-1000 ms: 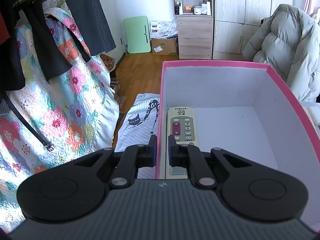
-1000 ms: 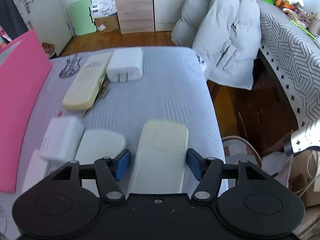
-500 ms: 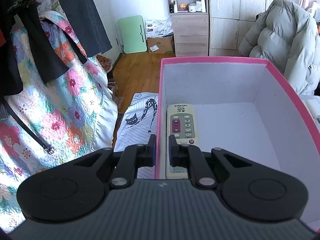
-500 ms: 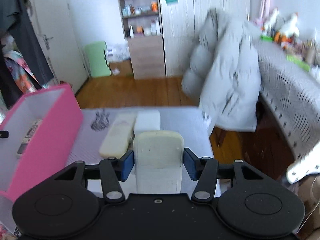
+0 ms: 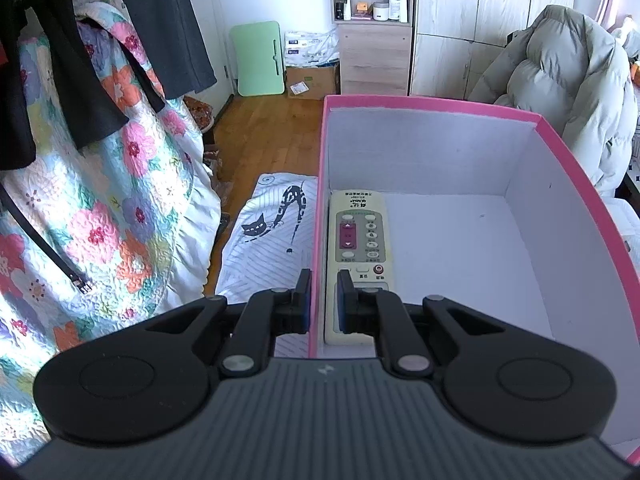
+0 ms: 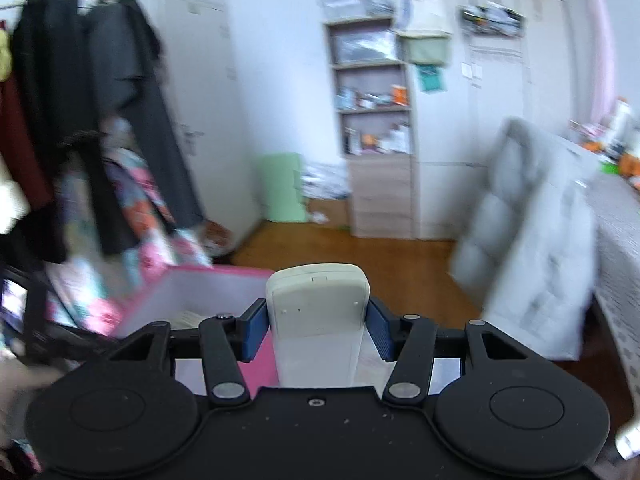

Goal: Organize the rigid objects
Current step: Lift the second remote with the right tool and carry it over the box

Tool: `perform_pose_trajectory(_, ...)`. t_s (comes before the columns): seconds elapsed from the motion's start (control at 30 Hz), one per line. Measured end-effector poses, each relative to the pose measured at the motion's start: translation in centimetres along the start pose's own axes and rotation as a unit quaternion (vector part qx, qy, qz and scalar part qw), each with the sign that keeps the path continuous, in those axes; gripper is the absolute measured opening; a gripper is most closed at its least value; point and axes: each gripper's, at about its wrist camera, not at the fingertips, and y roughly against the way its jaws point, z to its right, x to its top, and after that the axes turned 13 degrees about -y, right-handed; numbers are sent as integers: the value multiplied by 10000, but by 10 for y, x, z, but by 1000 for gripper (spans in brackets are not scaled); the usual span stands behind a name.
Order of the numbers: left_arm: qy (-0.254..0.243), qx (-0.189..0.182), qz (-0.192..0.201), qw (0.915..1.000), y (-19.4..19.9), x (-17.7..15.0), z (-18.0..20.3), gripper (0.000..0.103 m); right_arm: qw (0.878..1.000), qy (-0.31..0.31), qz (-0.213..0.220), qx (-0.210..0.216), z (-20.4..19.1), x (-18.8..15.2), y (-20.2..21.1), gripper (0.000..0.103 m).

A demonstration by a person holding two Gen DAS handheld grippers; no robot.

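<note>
Right claw (image 6: 318,330) pinching a remote (image 6: 318,312), lifted above the box (image 6: 224,280).
Left claw (image 5: 323,300) clamped on the box's left wall (image 5: 318,248). Only the left view shows a second remote (image 5: 358,248) inside, against that wall.

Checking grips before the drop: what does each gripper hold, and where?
Right gripper clamps the cream remote across its long sides. Left gripper pinches the pink box wall.

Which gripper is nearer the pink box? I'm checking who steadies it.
Left. The left gripper is shut on the pink box's near wall. The right gripper holds a cream remote in the air, apart from the box.
</note>
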Motion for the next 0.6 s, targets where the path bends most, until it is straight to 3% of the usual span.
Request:
perform_pose_trajectory(0.23,-4,4,-8,10000,-8,6,-2,9,9945,-4,-294,1009,-62,17,-70,58)
perform_pose_trajectory(0.47,-13,118,93,9999,-7,6,1,9,9945,-20,-728,752,-101,-16,-177,58)
perform_pose_trajectory(0.6,42,123,108,9999,-7,6,-1,8,9944,314,-947,350,-105,-41,-201,58)
